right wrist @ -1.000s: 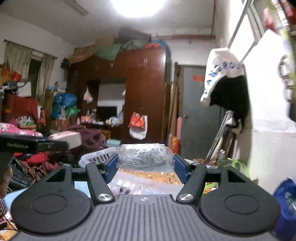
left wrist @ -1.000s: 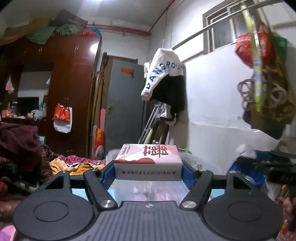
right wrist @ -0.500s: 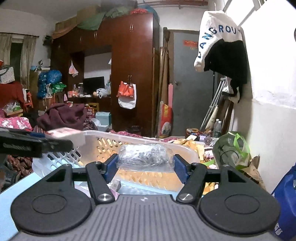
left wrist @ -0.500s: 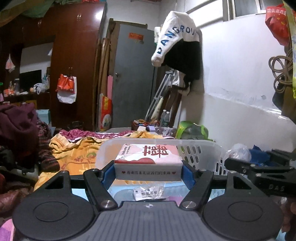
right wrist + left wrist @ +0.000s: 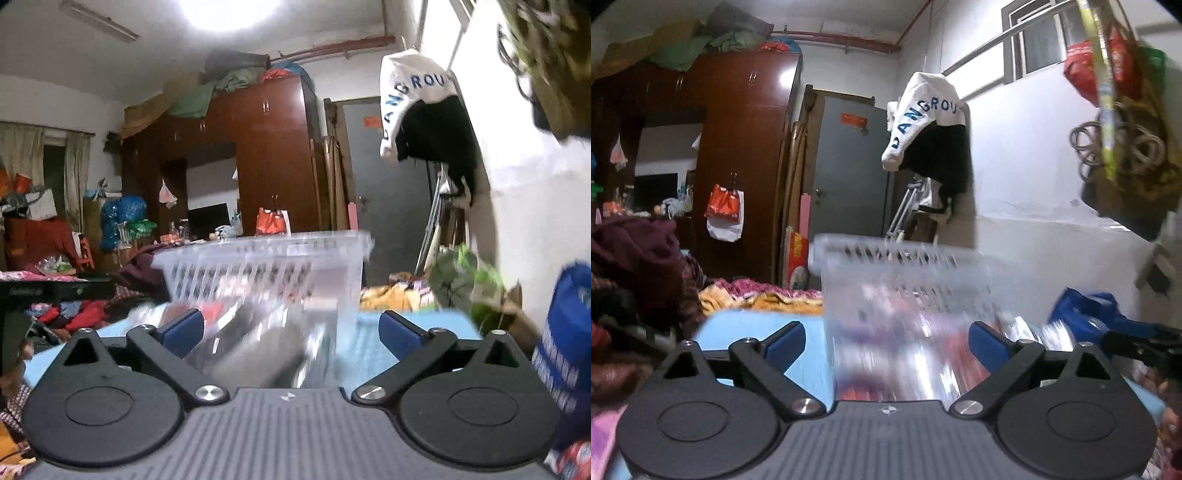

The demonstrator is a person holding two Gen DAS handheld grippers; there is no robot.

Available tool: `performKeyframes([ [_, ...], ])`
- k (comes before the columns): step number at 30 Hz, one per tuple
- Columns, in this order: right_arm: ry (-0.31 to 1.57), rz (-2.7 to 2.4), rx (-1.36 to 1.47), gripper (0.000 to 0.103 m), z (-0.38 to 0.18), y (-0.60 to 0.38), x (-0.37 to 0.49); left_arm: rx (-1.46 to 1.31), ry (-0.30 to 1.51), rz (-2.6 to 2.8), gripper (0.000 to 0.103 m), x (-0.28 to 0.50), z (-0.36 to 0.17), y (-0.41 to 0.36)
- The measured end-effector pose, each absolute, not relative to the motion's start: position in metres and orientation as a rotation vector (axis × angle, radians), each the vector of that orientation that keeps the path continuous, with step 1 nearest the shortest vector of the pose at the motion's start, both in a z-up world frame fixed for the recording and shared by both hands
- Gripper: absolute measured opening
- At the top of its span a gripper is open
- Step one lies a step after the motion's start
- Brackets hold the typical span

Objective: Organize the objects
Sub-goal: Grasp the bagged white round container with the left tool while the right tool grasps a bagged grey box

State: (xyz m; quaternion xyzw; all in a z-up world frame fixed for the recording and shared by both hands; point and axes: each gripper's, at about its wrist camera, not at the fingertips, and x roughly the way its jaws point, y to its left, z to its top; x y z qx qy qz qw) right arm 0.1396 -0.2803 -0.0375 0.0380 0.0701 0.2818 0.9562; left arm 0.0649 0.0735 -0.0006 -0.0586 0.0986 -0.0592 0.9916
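A white slotted plastic basket (image 5: 905, 266) stands on a light blue surface (image 5: 746, 328), blurred by motion; it also shows in the right wrist view (image 5: 266, 258). My left gripper (image 5: 888, 341) is open and empty just in front of the basket. My right gripper (image 5: 291, 330) is open and empty, facing the basket's near wall. Blurred packets lie in or before the basket in both views; I cannot make out the pink-and-white box or the clear plastic bag.
A blue bag (image 5: 1086, 306) sits at the right by the white wall; it also shows in the right wrist view (image 5: 565, 332). Piled clothes (image 5: 635, 266) lie at the left. A wardrobe (image 5: 258, 162) and grey door (image 5: 846, 170) stand behind. The other gripper (image 5: 55, 291) shows at the left.
Both grippers have opened. The left has let go of the pink-and-white box and the right of the clear plastic bag. Both cameras have tilted up and pulled back from the basket.
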Motion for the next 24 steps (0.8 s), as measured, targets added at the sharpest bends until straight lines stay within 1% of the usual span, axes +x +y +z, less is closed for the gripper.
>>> performKeyframes([
  [2,0.15,0.595,0.097,0.103,-0.043,-0.277,0.135,-0.112,0.189,-0.119,0.097,0.052,-0.013,0.068],
  [5,0.125,0.556,-0.011,0.103,-0.036,-0.255,0.139,-0.056,0.176,-0.1,0.097,0.052,-0.018,0.054],
  [6,0.121,0.539,-0.048,0.1,-0.033,-0.246,0.14,-0.036,0.185,-0.097,0.097,0.056,-0.017,0.049],
  [7,0.121,0.539,-0.063,0.096,-0.032,-0.242,0.142,-0.022,0.191,-0.099,0.096,0.06,-0.018,0.046],
  [11,0.149,0.544,-0.125,0.085,-0.032,-0.226,0.149,0.039,0.207,-0.092,0.094,0.07,-0.024,0.035],
  [12,0.15,0.536,-0.145,0.081,-0.035,-0.223,0.147,0.059,0.213,-0.079,0.094,0.072,-0.026,0.031],
  [13,0.155,0.537,-0.16,0.074,-0.036,-0.219,0.148,0.073,0.22,-0.067,0.091,0.073,-0.028,0.029],
  [15,0.164,0.542,-0.181,0.069,-0.044,-0.215,0.142,0.086,0.227,-0.062,0.087,0.077,-0.03,0.025],
  [16,0.157,0.535,-0.193,0.067,-0.046,-0.214,0.141,0.09,0.23,-0.064,0.082,0.078,-0.03,0.023],
  [17,0.153,0.531,-0.201,0.065,-0.048,-0.213,0.14,0.102,0.235,-0.058,0.074,0.079,-0.031,0.022],
  [18,0.15,0.532,-0.202,0.063,-0.05,-0.214,0.138,0.121,0.235,-0.049,0.073,0.079,-0.033,0.021],
  [19,0.148,0.531,-0.204,0.062,-0.05,-0.215,0.137,0.138,0.23,-0.042,0.07,0.079,-0.034,0.019],
  [20,0.144,0.53,-0.204,0.062,-0.051,-0.216,0.137,0.145,0.226,-0.043,0.064,0.078,-0.034,0.018],
  [22,0.144,0.526,-0.201,0.061,-0.052,-0.218,0.136,0.14,0.222,-0.052,0.061,0.078,-0.034,0.017],
  [24,0.143,0.527,-0.19,0.061,-0.052,-0.22,0.135,0.139,0.217,-0.062,0.054,0.079,-0.034,0.018],
])
